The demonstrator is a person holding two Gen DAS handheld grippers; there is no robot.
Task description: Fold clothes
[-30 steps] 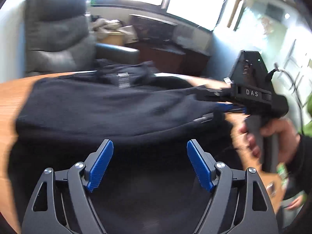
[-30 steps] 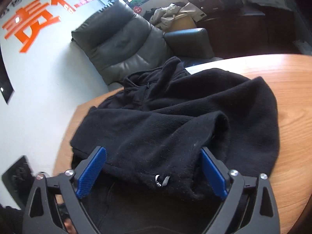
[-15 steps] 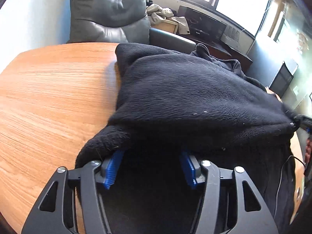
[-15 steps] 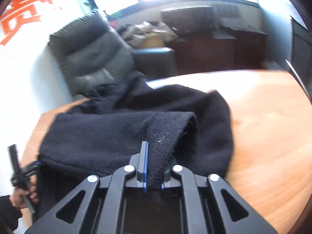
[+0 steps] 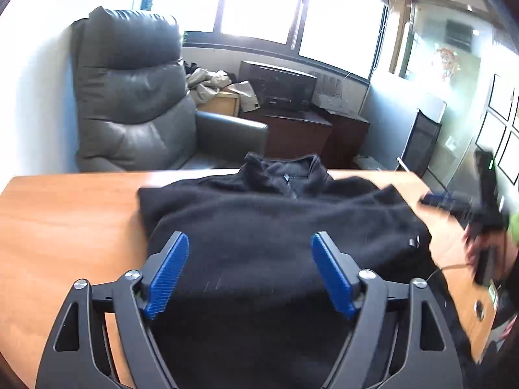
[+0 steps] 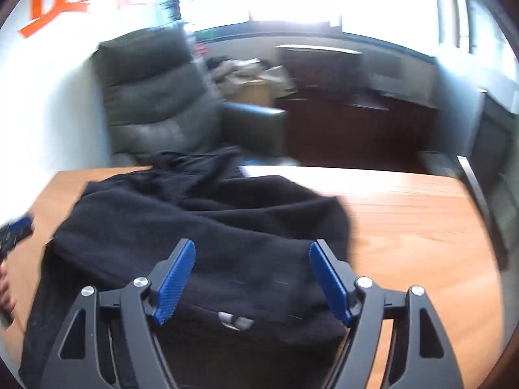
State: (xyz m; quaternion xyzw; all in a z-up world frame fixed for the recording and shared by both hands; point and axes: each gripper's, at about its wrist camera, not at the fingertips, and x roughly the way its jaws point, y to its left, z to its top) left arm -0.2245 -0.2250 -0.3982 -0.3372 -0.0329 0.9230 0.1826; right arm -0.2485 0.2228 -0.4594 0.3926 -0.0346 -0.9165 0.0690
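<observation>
A wooden table (image 5: 65,220) is seen filling the lower part of both views, with a grey leather armchair (image 5: 129,97) set behind its far edge. On the table a black fleece jacket (image 5: 275,227) is spread, folded over on itself, its collar turned toward the armchair; its near hem is cut off behind the grippers. Beside the armchair an open cardboard box (image 5: 223,100) is made out, with crumpled pale cloth heaped in and over it — what else it holds cannot be told. The left gripper (image 5: 249,275) is held above the jacket's near part with its blue pads spread wide, nothing between them. The right gripper (image 6: 253,278) is likewise spread apart over the fleece, gripping nothing. The right-wrist view is blurred, so the jacket's edges are hard to trace — a small pale tag (image 6: 235,319) is just visible near its hem
</observation>
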